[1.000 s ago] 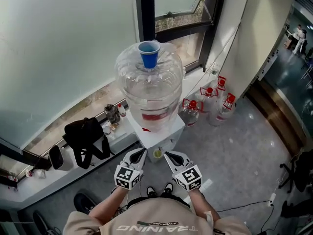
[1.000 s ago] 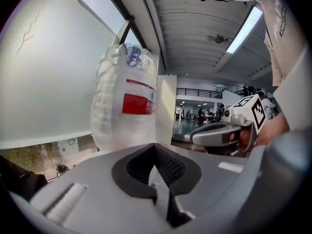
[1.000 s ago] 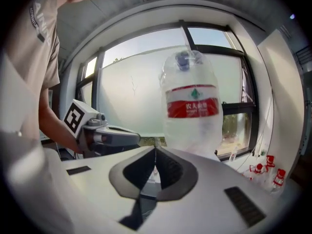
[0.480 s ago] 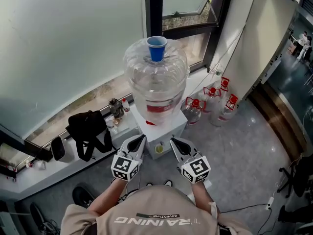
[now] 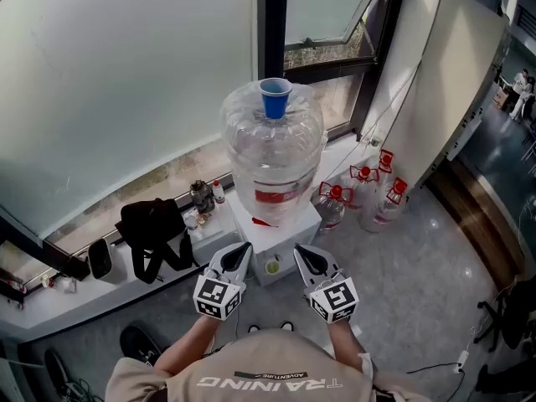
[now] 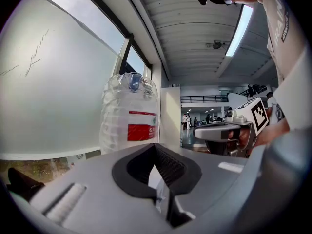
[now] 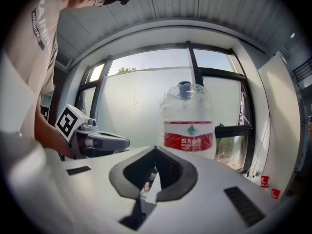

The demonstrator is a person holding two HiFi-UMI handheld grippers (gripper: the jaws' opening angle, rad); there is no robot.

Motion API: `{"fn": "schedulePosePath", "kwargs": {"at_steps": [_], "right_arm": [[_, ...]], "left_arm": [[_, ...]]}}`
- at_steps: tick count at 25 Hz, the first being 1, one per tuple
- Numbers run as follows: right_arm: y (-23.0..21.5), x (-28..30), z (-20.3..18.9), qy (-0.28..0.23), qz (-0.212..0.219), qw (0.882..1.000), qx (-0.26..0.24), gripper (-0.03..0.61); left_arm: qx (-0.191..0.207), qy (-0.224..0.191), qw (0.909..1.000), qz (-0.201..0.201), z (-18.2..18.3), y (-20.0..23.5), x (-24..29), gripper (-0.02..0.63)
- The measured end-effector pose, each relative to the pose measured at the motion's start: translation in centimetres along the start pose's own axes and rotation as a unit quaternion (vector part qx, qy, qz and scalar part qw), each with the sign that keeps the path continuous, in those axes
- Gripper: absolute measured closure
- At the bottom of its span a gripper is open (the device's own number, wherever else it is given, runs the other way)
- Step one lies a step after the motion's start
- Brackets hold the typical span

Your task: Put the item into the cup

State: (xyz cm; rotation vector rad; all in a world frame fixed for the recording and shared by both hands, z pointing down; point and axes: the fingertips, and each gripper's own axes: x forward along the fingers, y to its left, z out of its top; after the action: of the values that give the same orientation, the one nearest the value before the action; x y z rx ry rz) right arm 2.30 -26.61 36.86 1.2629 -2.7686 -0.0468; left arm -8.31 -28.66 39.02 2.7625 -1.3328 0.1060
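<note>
A blue cup stands upright on top of a large clear water jug, which sits on a white dispenser. My left gripper and right gripper hang side by side close to my body, low in front of the dispenser and well below the cup. Both are shut, tips together, and I see nothing held in either. In the left gripper view the jug rises ahead with the right gripper beside it. The right gripper view shows the jug, the cup and the left gripper.
A black bag and small bottles lie on the window ledge at left. Several red-capped clear jugs stand on the floor right of the dispenser. Frosted window glass is behind; grey floor opens to the right.
The head view has shifted, so the jug and cup now sit a little further right and lower in the picture. Both grippers stay shut, side by side before the dispenser.
</note>
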Motion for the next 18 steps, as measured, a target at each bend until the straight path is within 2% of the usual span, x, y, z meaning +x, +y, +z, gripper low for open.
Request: {"fn": "schedulePosePath", "kwargs": {"at_steps": [4, 18], "right_arm": [[-0.5, -0.4, -0.3, -0.008, -0.006, 1.000, 0.014, 0.568], [-0.1, -1.2, -2.1, 0.010, -0.009, 1.000, 0.010, 0.567]], "left_arm": [[0.011, -0.001, 0.9999, -0.006, 0.1, -0.5, -0.1, 0.606], [-0.003, 0.012, 0.9997, -0.019, -1.5, -1.1, 0.6, 0.606]]}}
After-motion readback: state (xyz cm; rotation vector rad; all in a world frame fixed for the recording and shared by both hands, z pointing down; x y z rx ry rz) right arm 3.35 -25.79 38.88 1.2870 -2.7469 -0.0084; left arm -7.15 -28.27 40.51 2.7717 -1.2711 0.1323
